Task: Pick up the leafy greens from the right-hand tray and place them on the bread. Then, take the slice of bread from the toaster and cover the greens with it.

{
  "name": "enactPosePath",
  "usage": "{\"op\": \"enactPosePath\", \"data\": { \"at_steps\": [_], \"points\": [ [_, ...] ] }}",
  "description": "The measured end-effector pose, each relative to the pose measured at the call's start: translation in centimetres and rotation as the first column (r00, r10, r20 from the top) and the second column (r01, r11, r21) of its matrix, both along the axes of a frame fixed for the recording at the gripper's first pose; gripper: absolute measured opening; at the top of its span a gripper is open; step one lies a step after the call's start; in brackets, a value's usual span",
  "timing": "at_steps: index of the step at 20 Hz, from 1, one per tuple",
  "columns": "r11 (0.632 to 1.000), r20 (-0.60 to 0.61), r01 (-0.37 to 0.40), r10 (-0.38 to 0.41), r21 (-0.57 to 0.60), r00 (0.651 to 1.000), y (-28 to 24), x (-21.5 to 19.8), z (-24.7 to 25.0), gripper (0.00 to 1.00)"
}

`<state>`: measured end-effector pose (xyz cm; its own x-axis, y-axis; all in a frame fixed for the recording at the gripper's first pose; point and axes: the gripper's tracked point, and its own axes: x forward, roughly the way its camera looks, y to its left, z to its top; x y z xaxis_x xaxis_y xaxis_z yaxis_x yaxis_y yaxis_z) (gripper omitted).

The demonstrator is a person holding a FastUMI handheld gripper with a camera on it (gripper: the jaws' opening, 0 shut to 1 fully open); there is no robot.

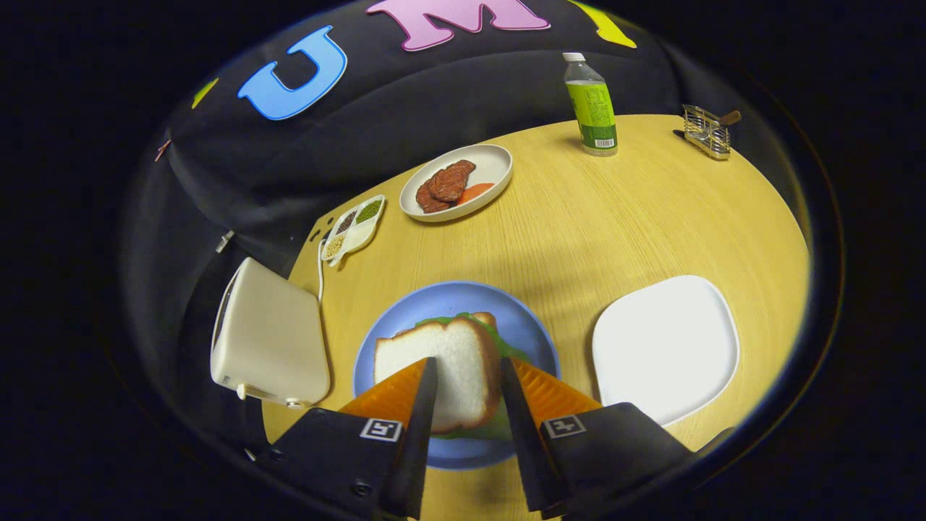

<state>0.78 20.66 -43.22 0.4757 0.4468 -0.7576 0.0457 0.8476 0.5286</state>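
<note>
The fingers (466, 394) stood apart astride the top bread slice (441, 373), which I feared might slide off the greens (499, 340) if nudged.

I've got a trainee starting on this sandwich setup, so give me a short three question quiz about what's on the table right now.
1. True or false: the white tray beside the blue plate holds leafy greens.
2. What lies on top of the greens?
A. meat
B. a bread slice
C. a bottle
3. Fill in: the gripper has its fingers ____ on either side of the bread slice.

Key: 1 false, the tray is bare. 2 B. 3 open; whether they touch the bread is unclear.
</note>
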Motion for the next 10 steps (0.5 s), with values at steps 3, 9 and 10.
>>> {"op": "enactPosePath", "data": {
  "at_steps": [3, 9, 10],
  "points": [
    [1.0, 0.021, -0.025, 0.025, -0.006, 0.999, -0.3, -0.2, 0.5, 0.74],
    [0.995, 0.141, -0.018, 0.032, -0.101, 0.989, -4.3, 1.2, 3.1, 0.98],
    [0.993, 0.163, -0.011, 0.03, -0.116, 0.986, -5.2, 1.5, 3.8, 0.98]
  ]
}}
